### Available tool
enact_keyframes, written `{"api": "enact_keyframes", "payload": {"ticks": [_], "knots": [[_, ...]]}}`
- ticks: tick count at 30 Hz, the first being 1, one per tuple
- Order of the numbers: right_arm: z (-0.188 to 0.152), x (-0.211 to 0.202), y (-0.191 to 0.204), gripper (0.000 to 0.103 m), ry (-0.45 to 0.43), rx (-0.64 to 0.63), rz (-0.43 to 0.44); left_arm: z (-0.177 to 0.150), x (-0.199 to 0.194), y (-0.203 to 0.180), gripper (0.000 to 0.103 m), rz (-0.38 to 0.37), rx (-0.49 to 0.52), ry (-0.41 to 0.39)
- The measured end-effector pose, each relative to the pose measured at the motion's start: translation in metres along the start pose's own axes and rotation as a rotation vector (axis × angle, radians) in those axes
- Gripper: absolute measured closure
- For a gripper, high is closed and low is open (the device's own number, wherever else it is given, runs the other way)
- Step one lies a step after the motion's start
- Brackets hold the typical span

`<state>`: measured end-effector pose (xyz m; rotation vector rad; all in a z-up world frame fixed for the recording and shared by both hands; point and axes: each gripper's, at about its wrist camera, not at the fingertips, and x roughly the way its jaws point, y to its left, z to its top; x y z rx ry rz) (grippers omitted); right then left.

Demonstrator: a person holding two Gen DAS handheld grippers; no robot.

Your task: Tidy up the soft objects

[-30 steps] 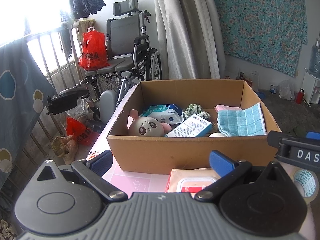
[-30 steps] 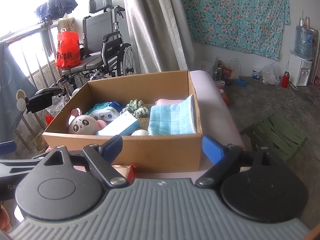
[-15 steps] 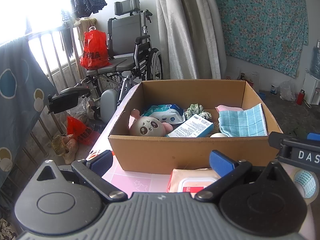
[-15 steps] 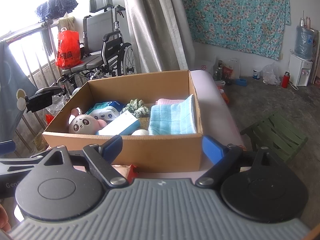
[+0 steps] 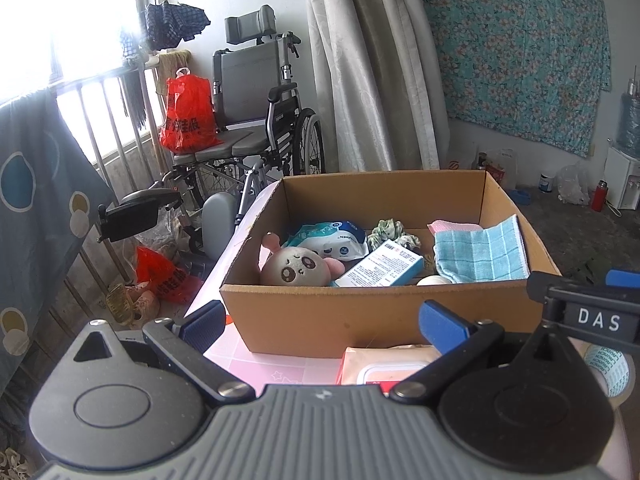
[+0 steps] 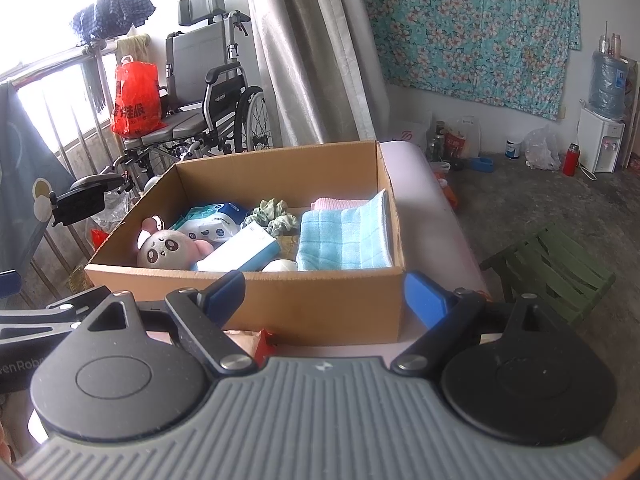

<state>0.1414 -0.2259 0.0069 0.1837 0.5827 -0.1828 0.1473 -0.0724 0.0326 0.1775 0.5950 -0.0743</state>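
Note:
A cardboard box (image 5: 360, 316) (image 6: 320, 304) stands on a pink table. It holds a round plush toy (image 5: 294, 270) (image 6: 164, 250), a wipes pack (image 5: 332, 238) (image 6: 212, 222), a green scrunchie (image 5: 390, 232) (image 6: 274, 214), a blue-white carton (image 5: 380, 268) (image 6: 240, 254), a white ball (image 5: 432, 280) and folded blue (image 5: 480, 254) (image 6: 344, 240) and pink (image 5: 450, 226) cloths. My left gripper (image 5: 322, 322) is open and empty in front of the box. My right gripper (image 6: 324, 294) is open and empty at the box's front wall.
A pink wet-wipes pack (image 5: 384, 368) lies on the table (image 5: 276, 368) just before the box, with a tape roll (image 5: 608, 368) to its right. A wheelchair (image 5: 248, 128) and red bag (image 5: 186, 114) stand behind left. A green stool (image 6: 552, 272) is on the floor right.
Both grippers stay open and nearly still. The left view has drifted slightly, so the box sits a touch higher and farther right in it.

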Motion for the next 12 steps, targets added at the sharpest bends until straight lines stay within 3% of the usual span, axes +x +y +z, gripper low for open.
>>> {"api": "enact_keyframes", "payload": {"ticks": [12], "knots": [[-0.0008,0.0001,-0.0018,0.016,0.004,0.008,-0.008,-0.0008,-0.004,-0.0011,0.0,-0.042,-0.019,-0.017]]}}
